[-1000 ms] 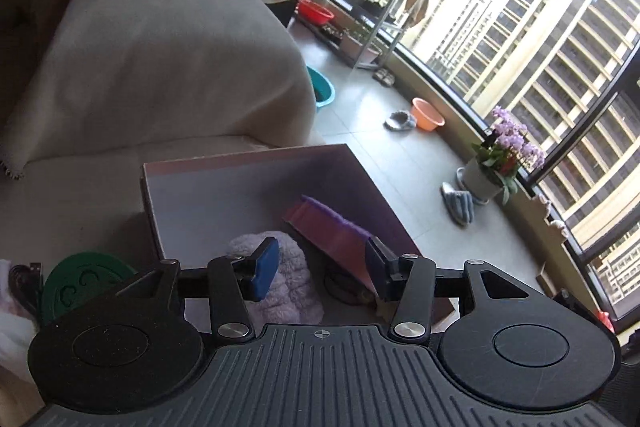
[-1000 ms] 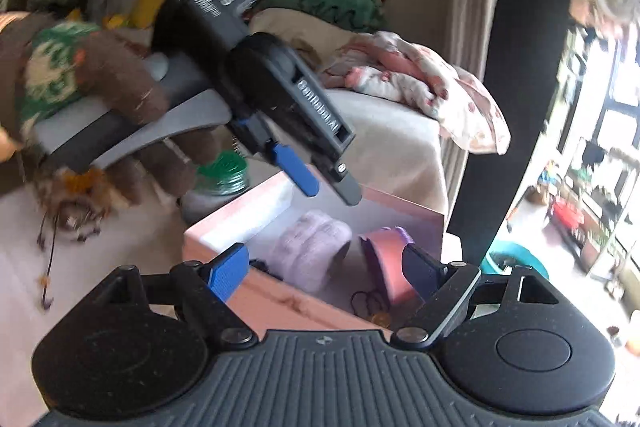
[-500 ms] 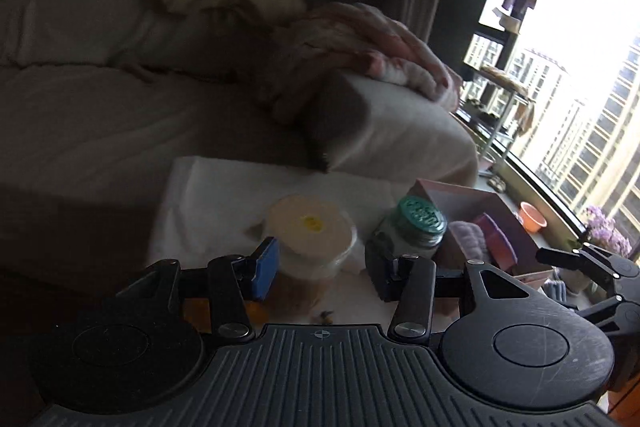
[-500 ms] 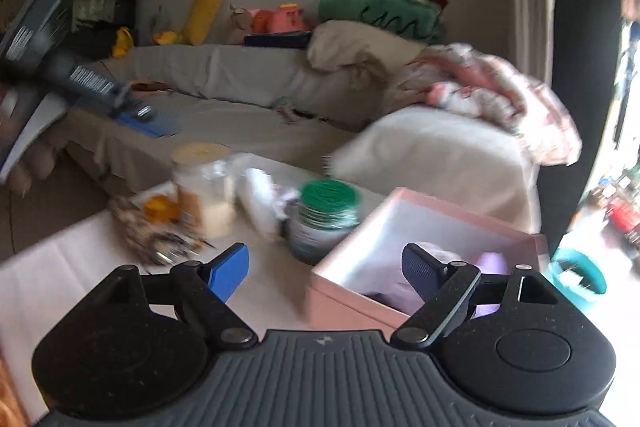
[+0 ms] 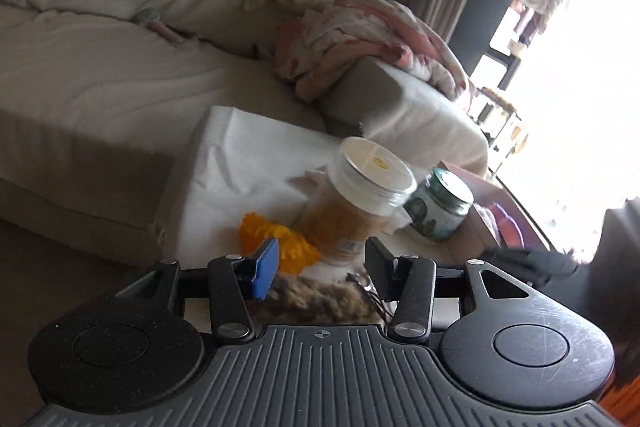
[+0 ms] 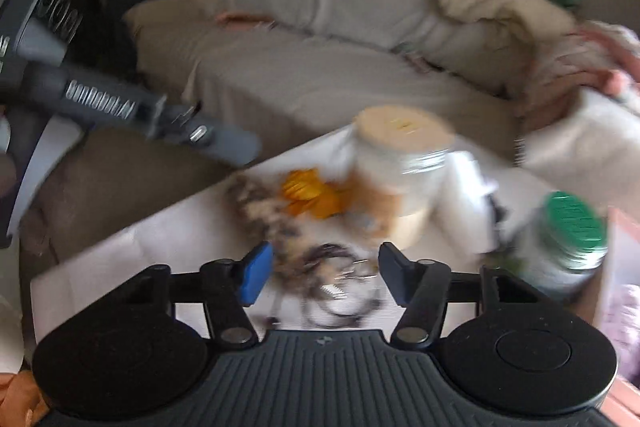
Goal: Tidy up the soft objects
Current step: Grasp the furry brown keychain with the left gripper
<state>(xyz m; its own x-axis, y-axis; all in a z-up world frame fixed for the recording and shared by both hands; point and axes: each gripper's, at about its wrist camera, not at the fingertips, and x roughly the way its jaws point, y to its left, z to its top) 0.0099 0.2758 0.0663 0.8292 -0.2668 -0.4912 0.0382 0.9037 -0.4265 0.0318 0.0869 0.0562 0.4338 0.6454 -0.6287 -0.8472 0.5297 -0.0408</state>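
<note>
Grey sofa (image 5: 120, 75) fills the background; white-covered table (image 5: 240, 163) at centre. Left hand-held gripper (image 5: 320, 273) wide, empty, over a mottled brown soft thing (image 5: 316, 301), half hidden by its body. Orange scrunchie (image 5: 276, 241) beside the white-lidded jar (image 5: 360, 199). Right hand-held gripper (image 6: 324, 277) wide, empty; view blurred. Pink box (image 5: 480, 223), right edge, cut off.

Two jars are seen upright on the white-covered counter (image 5: 240, 163): a white-lidded jar (image 5: 360, 199) and, just beside it, a green-lidded jar (image 5: 440, 205). A sofa (image 5: 100, 75) is seen behind.
</note>
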